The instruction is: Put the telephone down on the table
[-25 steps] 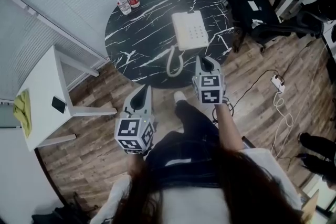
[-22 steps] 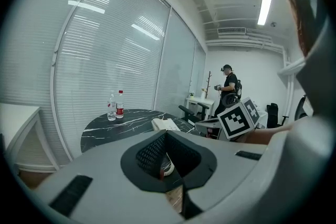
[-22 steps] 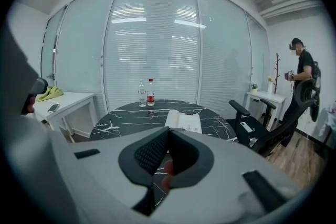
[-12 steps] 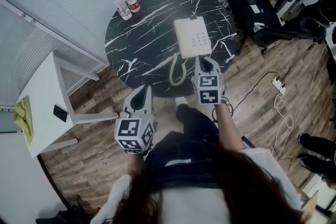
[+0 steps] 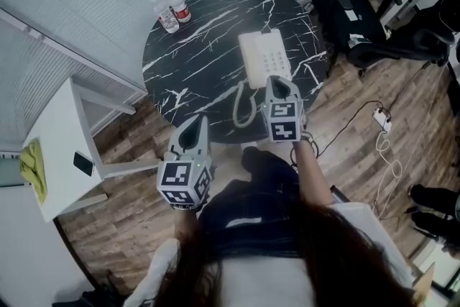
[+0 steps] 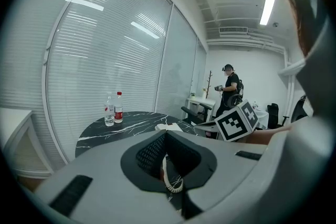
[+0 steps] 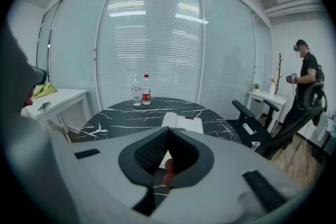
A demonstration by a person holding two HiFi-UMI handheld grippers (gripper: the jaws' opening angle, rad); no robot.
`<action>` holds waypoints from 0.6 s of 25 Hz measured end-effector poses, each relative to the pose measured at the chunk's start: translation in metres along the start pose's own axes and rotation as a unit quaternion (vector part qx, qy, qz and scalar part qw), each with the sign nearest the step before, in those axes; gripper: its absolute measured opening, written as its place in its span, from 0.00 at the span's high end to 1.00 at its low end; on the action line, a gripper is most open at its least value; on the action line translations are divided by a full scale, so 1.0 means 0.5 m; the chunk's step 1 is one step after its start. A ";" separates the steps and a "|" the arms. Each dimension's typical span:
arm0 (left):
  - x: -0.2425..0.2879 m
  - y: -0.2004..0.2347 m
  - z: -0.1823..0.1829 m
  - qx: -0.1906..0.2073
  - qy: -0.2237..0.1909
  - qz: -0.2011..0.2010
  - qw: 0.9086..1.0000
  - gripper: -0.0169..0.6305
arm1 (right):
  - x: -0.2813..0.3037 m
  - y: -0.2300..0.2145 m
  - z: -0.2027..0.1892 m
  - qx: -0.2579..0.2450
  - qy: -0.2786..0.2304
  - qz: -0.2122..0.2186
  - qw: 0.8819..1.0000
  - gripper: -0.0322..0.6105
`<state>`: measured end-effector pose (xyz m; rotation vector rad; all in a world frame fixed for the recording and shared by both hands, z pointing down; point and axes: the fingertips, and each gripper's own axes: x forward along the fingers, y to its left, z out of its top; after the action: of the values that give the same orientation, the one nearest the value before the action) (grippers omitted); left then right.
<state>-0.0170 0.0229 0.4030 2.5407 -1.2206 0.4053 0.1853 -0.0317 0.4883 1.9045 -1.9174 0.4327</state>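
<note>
A white telephone (image 5: 264, 57) lies flat on the round black marble table (image 5: 201, 47), right of its middle. Its coiled cord (image 5: 243, 108) loops toward the near rim. In the right gripper view the telephone (image 7: 182, 121) sits just beyond the jaws. My right gripper (image 5: 277, 80) is shut and empty, its tip over the telephone's near edge in the head view. My left gripper (image 5: 192, 120) hangs before the table's near rim, jaws together, holding nothing. The left gripper view shows the telephone (image 6: 167, 126) past the closed left gripper (image 6: 166, 134).
Two water bottles (image 5: 172, 7) stand at the table's far left. A white side table (image 5: 57, 147) at the left carries a yellow cloth (image 5: 30, 162) and a dark phone (image 5: 83, 163). A black office chair (image 5: 359, 11) stands at the right. A power strip (image 5: 381, 118) lies on the floor.
The table and telephone have drawn nearer in the head view. My right gripper's tip now reaches the telephone's near edge. Both grippers stay shut.
</note>
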 end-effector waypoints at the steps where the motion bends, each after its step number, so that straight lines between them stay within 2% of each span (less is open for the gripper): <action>1: 0.004 0.002 0.001 0.000 0.000 0.000 1.000 0.97 | 0.006 -0.001 0.001 0.000 0.001 0.001 1.000 0.95; 15: 0.058 0.039 0.024 -0.001 0.007 0.012 1.000 0.97 | 0.086 0.002 0.017 -0.004 0.019 0.018 1.000 0.95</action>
<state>-0.0137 -0.0138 0.4054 2.5200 -1.2471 0.4264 0.1841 -0.0736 0.5019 1.8471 -1.9291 0.4674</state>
